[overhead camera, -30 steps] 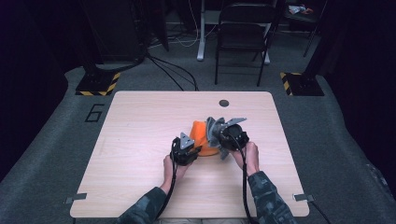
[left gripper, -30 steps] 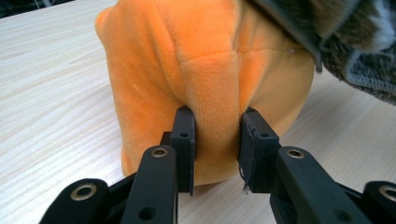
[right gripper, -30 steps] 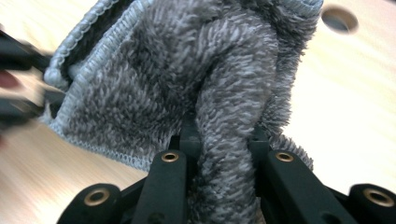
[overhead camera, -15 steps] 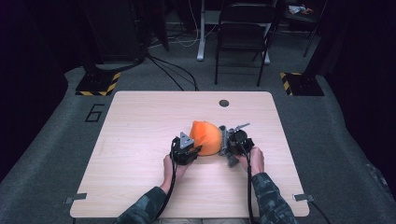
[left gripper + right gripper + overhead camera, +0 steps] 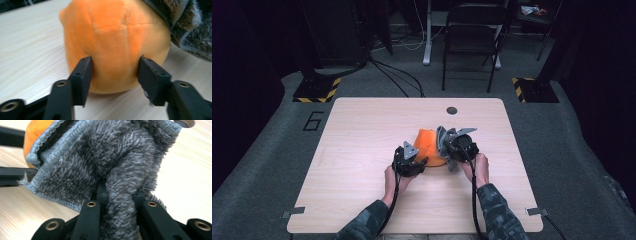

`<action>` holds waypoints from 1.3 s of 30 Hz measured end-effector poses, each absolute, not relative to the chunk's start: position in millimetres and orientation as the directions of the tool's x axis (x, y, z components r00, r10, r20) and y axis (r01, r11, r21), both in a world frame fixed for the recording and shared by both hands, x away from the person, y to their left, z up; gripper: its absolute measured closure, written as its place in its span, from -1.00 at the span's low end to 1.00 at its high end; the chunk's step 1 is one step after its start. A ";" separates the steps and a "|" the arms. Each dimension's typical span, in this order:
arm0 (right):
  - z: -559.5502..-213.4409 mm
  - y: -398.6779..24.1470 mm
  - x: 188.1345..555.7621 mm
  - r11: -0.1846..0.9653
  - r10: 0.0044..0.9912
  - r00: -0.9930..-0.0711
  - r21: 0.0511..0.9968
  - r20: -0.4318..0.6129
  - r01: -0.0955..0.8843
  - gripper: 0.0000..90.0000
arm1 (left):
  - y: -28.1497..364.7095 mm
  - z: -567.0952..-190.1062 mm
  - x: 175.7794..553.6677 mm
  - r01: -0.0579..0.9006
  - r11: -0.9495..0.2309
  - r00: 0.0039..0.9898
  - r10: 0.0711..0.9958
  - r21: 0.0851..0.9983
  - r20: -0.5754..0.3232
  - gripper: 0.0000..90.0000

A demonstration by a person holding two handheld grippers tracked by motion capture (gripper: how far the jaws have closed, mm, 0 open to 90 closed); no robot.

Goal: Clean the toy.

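Note:
An orange plush (image 5: 429,145) lies mid-table. My left gripper (image 5: 421,161) reaches it from the near left. In the left gripper view its jaws (image 5: 115,72) have just been opening, and the pads still dent the orange plush (image 5: 117,40) on both sides. My right gripper (image 5: 447,149) is at the plush's right, shut on a bunched fold of grey fluffy cloth (image 5: 112,157) that stands between its jaws (image 5: 120,195). The cloth (image 5: 443,137) drapes against the plush's right side, and its edge shows in the left gripper view (image 5: 190,32). The plush (image 5: 37,130) peeks out behind the cloth.
The light wooden table (image 5: 362,150) has a round dark grommet (image 5: 452,110) near its far edge. A folding chair (image 5: 472,30) and black-and-yellow floor bases (image 5: 317,90) stand beyond the table. Both forearms come in over the near edge.
My right gripper dipped toward the near side with the cloth, then came back against the plush's right side. The plush sits a little differently. The left hand stayed put.

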State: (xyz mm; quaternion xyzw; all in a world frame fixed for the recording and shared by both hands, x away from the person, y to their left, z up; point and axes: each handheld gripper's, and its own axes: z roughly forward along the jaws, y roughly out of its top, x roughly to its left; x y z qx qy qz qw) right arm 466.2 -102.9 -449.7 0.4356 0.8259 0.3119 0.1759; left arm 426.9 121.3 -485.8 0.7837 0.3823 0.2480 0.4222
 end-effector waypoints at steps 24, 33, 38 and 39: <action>-404.4 -64.0 452.1 0.488 0.783 -0.613 0.713 -0.103 0.503 0.69 | 117.7 -476.4 428.0 0.429 -0.279 0.605 0.795 0.859 -0.044 0.70; -425.3 -71.9 460.4 0.515 0.796 -0.590 0.668 -0.139 0.537 0.69 | 120.7 -483.8 431.1 0.438 -0.285 0.617 0.785 0.853 -0.054 0.70; -440.6 -91.5 462.0 0.483 0.823 -0.558 0.655 -0.112 0.581 0.69 | 121.1 -486.2 433.0 0.434 -0.285 0.617 0.785 0.855 -0.052 0.69; -443.9 -94.5 463.0 0.487 0.825 -0.553 0.642 -0.115 0.592 0.69 | 121.2 -486.3 433.2 0.436 -0.281 0.617 0.785 0.855 -0.056 0.69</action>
